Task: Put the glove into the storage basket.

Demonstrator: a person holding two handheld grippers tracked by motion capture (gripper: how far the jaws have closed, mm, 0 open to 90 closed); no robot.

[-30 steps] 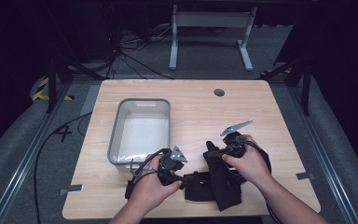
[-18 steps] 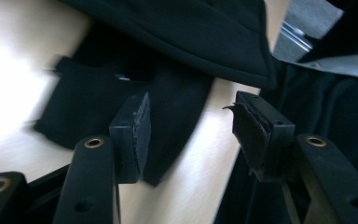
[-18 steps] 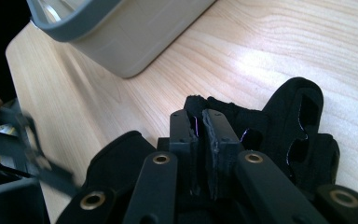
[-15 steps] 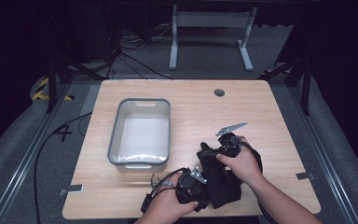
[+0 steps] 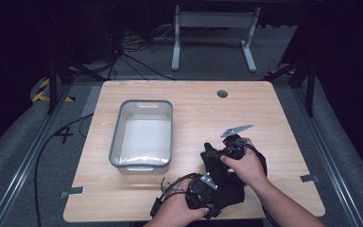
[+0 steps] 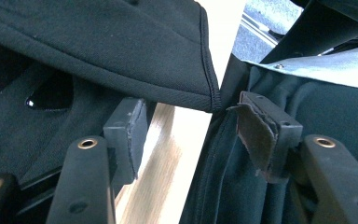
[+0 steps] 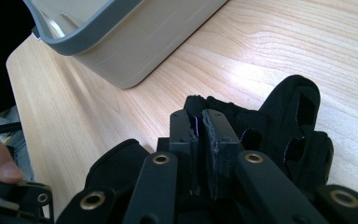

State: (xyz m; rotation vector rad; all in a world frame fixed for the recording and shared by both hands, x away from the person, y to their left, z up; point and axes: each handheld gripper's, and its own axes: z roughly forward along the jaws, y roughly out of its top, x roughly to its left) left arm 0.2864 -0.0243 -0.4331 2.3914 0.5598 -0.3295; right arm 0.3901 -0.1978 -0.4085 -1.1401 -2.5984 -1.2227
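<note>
A black garment (image 5: 228, 190) lies bunched on the wooden table (image 5: 194, 109) near its front edge. My right gripper (image 5: 210, 152) points left and is shut on a fold of it; in the right gripper view its pads (image 7: 214, 135) pinch thin black fabric (image 7: 289, 116). At the garment's near left side is my left gripper (image 5: 216, 187). Its jaws have just been opening. In the left gripper view the left gripper (image 6: 196, 126) stands open, a hemmed edge of the cloth (image 6: 98, 51) hanging above the gap without touching either pad.
An empty grey-rimmed bin (image 5: 116, 137) stands left of centre on the table, its wall close ahead in the right gripper view (image 7: 135, 42). A round cable hole (image 5: 222, 93) sits near the far edge. Dark floor, cables and a metal stand surround the table.
My left hand has moved right and toward the table's front edge, onto the garment. The right hand has barely shifted and keeps its hold on the garment.
</note>
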